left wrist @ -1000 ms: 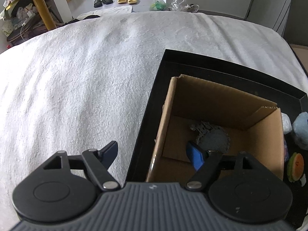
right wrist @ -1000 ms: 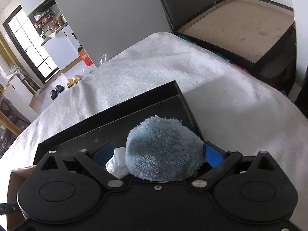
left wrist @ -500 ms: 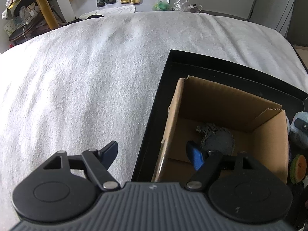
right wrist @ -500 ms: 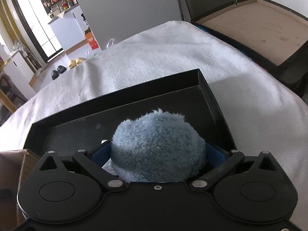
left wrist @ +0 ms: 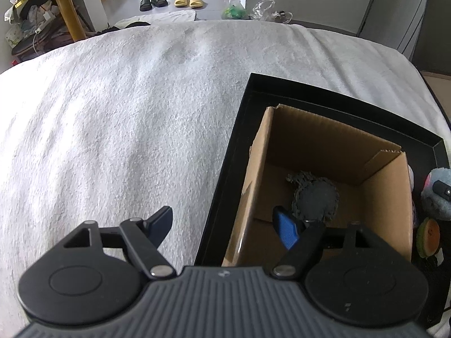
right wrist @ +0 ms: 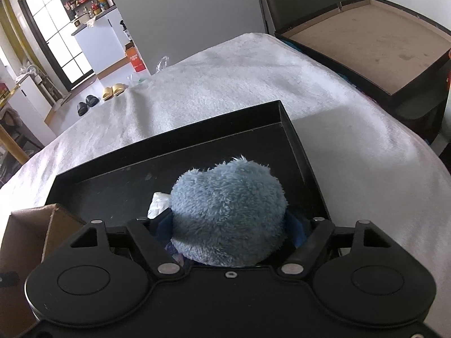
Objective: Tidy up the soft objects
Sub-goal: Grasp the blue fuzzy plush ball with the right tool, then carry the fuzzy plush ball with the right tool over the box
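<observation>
My right gripper is shut on a fluffy blue plush toy and holds it above the black tray. The toy also shows at the right edge of the left wrist view. My left gripper is open and empty, straddling the left wall of a cardboard box that stands in the black tray. A dark grey knitted soft object lies on the box floor. The box's corner shows in the right wrist view.
A white fluffy blanket covers the bed. A round orange and green soft toy lies in the tray right of the box. Something white lies in the tray beside the plush. A large open dark box stands beyond the bed.
My right gripper has closed on the blue plush and lifted it above the tray. My left gripper has drifted slightly left and back, still open.
</observation>
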### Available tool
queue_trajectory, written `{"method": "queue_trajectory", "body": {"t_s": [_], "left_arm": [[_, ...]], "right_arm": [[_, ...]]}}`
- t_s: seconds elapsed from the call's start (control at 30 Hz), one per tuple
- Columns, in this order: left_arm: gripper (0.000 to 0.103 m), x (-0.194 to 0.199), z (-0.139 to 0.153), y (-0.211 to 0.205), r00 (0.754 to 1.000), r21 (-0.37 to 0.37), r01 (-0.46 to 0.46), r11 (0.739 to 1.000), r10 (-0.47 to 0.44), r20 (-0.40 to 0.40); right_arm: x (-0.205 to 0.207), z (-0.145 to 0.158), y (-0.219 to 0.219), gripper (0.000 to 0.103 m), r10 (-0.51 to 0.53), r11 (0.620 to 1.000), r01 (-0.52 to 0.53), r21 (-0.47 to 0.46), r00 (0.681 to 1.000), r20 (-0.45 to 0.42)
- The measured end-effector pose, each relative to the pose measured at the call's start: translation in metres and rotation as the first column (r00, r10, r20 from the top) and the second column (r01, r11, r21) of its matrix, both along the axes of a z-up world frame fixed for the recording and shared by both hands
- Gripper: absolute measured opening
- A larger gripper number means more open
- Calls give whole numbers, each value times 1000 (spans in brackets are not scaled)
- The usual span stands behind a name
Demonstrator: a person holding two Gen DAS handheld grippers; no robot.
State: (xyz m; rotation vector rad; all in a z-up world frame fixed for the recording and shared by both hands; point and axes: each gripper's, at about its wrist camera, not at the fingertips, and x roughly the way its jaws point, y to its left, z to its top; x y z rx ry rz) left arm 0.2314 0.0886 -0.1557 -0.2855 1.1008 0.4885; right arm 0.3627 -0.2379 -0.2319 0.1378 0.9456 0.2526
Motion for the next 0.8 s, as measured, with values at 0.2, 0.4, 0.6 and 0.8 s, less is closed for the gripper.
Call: {"method": "queue_trajectory", "body": {"t_s": [0.2, 0.4, 0.6, 0.8], "left_arm": [[76, -7, 4, -4, 1000, -11, 24, 1000, -24, 8], [76, -14, 8, -5, 999, -26, 38, 999, -38, 21], [76, -23, 11, -3, 999, -52, 41, 998, -39, 36], [76, -31, 12, -3, 997, -73, 54, 996, -50, 53]], "right_arm": [[-8, 16, 4, 75, 19, 1000, -20, 1, 1000, 15], [-19, 35, 15, 75, 63, 998, -63, 4, 997, 38], [-31, 52, 28, 75, 106, 994, -107, 23, 993, 50], [-43, 69, 47, 75, 160, 986, -163, 42, 985, 67]]}}
